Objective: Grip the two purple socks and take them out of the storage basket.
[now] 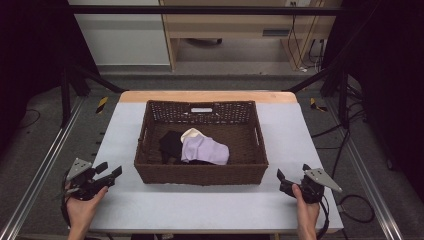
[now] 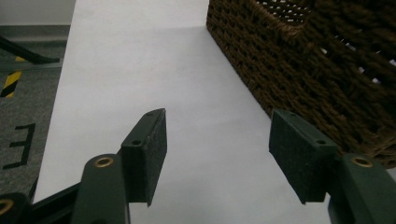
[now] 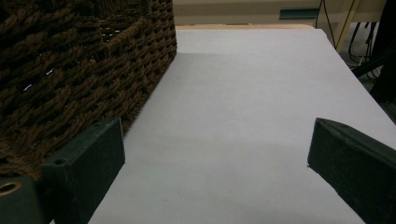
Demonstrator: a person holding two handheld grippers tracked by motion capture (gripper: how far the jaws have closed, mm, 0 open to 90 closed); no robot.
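A dark brown wicker basket (image 1: 201, 173) stands in the middle of the white table (image 1: 200, 205). Inside it lie a lilac cloth (image 1: 205, 149), a cream cloth (image 1: 191, 133) and a black cloth (image 1: 170, 144). My left gripper (image 1: 109, 172) rests at the table's front left, held by a hand, jaws open and empty; the basket's left wall (image 2: 299, 70) is just to the right of its fingers (image 2: 148, 154). My right gripper (image 1: 291, 176) sits at the front right, open and empty, with the basket's right wall (image 3: 84, 74) beside its left finger (image 3: 88, 163).
Bare white tabletop (image 2: 154, 70) stretches along both sides of the basket and in front of it. Metal frame rails (image 1: 45, 165) run beside the table. A wooden bench (image 1: 240, 30) and cables (image 1: 305, 45) lie on the floor beyond the far edge.
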